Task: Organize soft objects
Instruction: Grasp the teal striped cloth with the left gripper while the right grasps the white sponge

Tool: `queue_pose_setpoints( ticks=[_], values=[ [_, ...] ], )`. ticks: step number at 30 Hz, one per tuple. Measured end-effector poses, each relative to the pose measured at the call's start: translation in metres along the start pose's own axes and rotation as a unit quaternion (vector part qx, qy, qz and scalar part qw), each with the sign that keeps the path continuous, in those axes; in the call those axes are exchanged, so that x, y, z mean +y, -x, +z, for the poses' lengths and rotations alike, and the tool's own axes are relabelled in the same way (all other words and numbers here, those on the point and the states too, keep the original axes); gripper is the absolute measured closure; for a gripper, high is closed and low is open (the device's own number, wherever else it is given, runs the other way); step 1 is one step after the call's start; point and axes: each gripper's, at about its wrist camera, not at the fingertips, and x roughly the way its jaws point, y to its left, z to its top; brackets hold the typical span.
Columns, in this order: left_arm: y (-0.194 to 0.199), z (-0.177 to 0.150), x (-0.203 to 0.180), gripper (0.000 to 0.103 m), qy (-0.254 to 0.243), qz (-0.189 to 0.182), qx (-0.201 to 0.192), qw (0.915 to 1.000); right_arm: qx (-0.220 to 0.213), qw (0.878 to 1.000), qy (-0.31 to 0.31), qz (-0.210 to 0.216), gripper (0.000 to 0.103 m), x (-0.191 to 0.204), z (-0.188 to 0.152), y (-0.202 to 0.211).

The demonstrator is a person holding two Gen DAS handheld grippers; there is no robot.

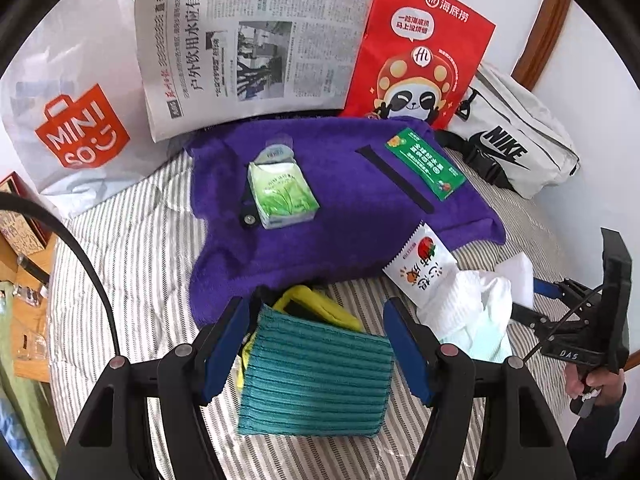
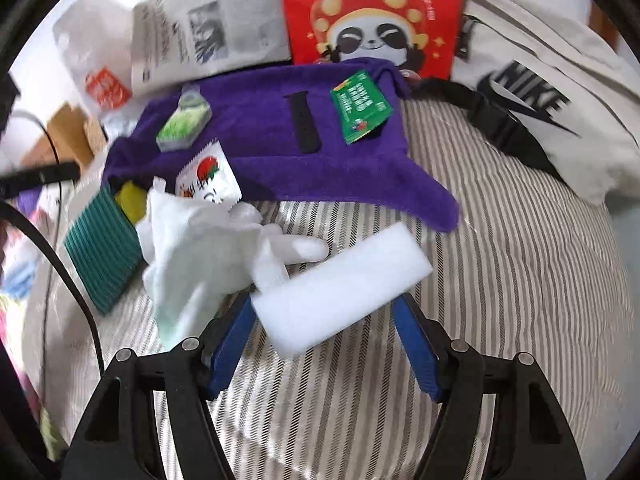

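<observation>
My left gripper [image 1: 318,344] is open, its blue fingers on either side of a folded teal ribbed cloth [image 1: 316,376] on the striped bed. A yellow cloth [image 1: 320,304] lies behind it. My right gripper [image 2: 326,332] is open around the near end of a white foam sponge [image 2: 340,280]. A crumpled white cloth [image 2: 192,240] lies left of the sponge; it also shows in the left wrist view [image 1: 468,312]. The teal cloth [image 2: 104,248] sits further left. A purple towel [image 1: 340,216] carries a tissue pack [image 1: 280,196], a green packet [image 1: 424,164] and a black strap [image 1: 396,180].
A snack sachet [image 1: 420,264] lies at the towel's edge. A newspaper [image 1: 248,48], a red panda bag [image 1: 416,52], a white Miniso bag [image 1: 76,120] and a Nike bag [image 1: 516,144] line the back wall. Boxes [image 1: 20,240] and a black cable [image 1: 80,256] are left.
</observation>
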Motion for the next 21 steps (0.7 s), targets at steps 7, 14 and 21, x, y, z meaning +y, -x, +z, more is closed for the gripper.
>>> queue_pose_setpoints(
  ticks=[7, 14, 21],
  values=[
    [-0.007, -0.004, -0.008, 0.035, -0.002, -0.012, 0.007, 0.9999, 0.011, 0.999, -0.048, 0.005, 0.030, -0.007, 0.006, -0.004],
    [-0.006, -0.015, -0.011, 0.035, -0.005, -0.011, 0.013, 0.9998, 0.030, 0.995, -0.089, 0.026, 0.030, -0.004, 0.017, -0.018],
    [-0.009, -0.021, -0.006, 0.035, 0.002, -0.014, 0.019, 0.9997, 0.036, 0.997, -0.067, -0.005, 0.030, 0.009, 0.018, -0.014]
  ],
)
